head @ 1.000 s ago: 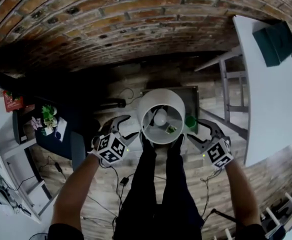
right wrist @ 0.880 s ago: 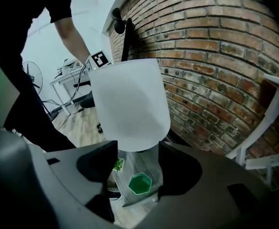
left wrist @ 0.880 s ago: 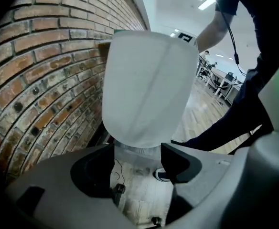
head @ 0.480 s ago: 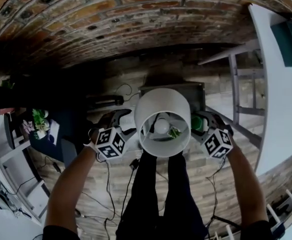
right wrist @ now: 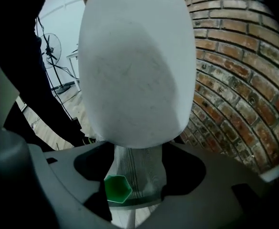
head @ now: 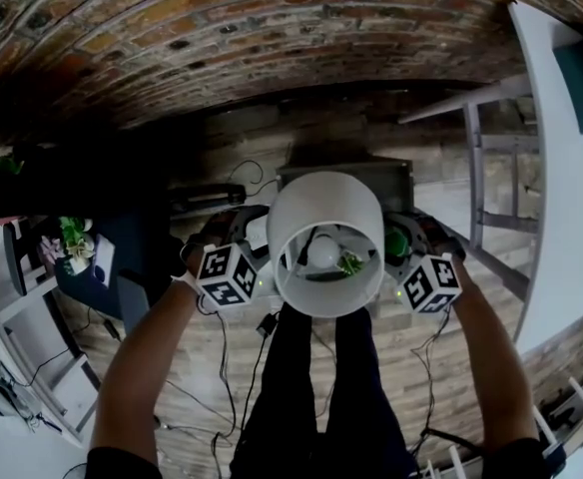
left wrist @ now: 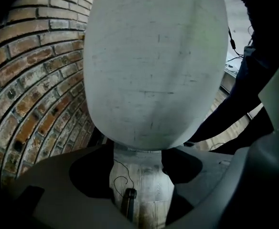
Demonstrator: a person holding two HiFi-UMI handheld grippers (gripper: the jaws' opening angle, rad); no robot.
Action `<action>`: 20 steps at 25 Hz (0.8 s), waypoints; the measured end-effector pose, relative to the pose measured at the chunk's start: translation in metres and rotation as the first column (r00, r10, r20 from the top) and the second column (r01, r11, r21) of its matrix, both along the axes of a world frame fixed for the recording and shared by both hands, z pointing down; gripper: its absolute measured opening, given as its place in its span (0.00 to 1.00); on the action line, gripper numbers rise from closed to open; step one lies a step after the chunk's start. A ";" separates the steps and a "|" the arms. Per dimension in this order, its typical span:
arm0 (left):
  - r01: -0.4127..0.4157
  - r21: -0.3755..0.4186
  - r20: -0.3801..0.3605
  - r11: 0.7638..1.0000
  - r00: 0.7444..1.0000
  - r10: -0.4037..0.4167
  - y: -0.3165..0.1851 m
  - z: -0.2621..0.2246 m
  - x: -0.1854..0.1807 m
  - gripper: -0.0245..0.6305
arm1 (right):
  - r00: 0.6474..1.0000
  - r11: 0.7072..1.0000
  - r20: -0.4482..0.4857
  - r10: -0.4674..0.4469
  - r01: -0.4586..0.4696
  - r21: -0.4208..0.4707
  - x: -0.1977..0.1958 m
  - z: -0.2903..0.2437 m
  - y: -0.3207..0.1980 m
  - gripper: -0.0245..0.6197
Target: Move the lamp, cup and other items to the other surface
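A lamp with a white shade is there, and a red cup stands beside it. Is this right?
Nearly: the cup is green, not red, as the right gripper view shows. It does stand beside the white-shaded lamp.

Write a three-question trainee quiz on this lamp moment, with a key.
1. True or false: the lamp shade stands between the left hand-held gripper and the right hand-held gripper.
2. The cup beside the lamp is: A red, B green, C blue.
3. What kind of wall lies beyond the lamp?
Key: 1 true; both sets of jaws have just been opening and neither clamps the shade. 2 B. 3 Brick.
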State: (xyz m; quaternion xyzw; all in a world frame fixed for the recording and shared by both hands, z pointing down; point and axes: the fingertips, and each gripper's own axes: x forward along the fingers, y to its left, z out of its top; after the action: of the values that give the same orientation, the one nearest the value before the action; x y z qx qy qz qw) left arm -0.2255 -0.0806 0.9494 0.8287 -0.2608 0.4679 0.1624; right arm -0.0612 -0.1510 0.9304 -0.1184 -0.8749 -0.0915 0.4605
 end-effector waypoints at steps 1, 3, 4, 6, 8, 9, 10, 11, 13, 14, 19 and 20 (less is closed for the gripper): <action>-0.009 0.001 0.007 1.000 1.000 0.009 0.001 0.000 0.000 0.50 | 1.000 1.000 0.000 -0.007 0.007 0.005 -0.001 -0.001 0.000 0.54; -0.014 0.010 0.018 1.000 1.000 0.014 0.001 -0.001 0.000 0.50 | 1.000 1.000 0.000 -0.006 0.006 0.003 -0.003 -0.002 -0.001 0.54; -0.009 0.017 0.021 1.000 1.000 0.009 0.000 -0.002 -0.001 0.50 | 1.000 1.000 0.000 -0.003 0.003 -0.003 -0.003 -0.002 -0.002 0.54; 0.001 0.028 0.022 1.000 1.000 -0.002 -0.003 -0.005 -0.002 0.50 | 1.000 1.000 0.004 0.003 -0.003 -0.014 -0.003 -0.002 -0.003 0.54; -0.007 0.035 0.023 0.999 1.000 0.007 -0.004 -0.008 -0.002 0.50 | 1.000 1.000 0.007 0.013 -0.013 -0.020 -0.005 -0.006 -0.005 0.54; -0.018 0.038 0.027 0.999 0.999 0.017 -0.004 -0.010 -0.001 0.50 | 1.000 1.000 0.009 0.015 -0.015 -0.020 -0.005 -0.009 -0.006 0.54; -0.029 0.041 0.033 0.999 0.999 0.028 -0.003 -0.011 0.000 0.50 | 1.000 1.000 0.014 0.013 -0.013 -0.018 -0.006 -0.011 -0.006 0.54; -0.038 0.044 0.039 0.998 0.999 0.036 -0.003 -0.014 0.000 0.50 | 1.000 1.000 0.019 0.009 -0.008 -0.015 -0.006 -0.014 -0.006 0.53; -0.040 0.052 0.041 0.998 0.998 0.038 -0.003 -0.021 -0.001 0.50 | 1.000 1.000 0.030 0.003 -0.003 -0.011 -0.007 -0.021 -0.007 0.53; -0.038 0.056 0.040 0.998 0.999 0.035 -0.003 -0.026 -0.001 0.50 | 0.999 1.000 0.036 0.002 -0.002 -0.008 -0.008 -0.026 -0.007 0.53; -0.035 0.079 0.032 0.996 0.999 0.033 -0.005 -0.069 -0.006 0.50 | 0.998 1.000 0.055 0.007 -0.007 0.003 -0.013 -0.065 -0.009 0.53; -0.037 0.085 0.031 0.996 0.999 0.034 -0.006 -0.081 -0.007 0.50 | 0.998 1.000 0.060 0.009 -0.010 0.002 -0.015 -0.075 -0.009 0.53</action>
State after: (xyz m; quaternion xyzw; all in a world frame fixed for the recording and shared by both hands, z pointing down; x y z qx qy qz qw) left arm -0.2326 -0.0866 0.8687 0.8323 -0.2683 0.4713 0.1146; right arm -0.0758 -0.1601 0.8550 -0.1108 -0.8888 -0.0940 0.4347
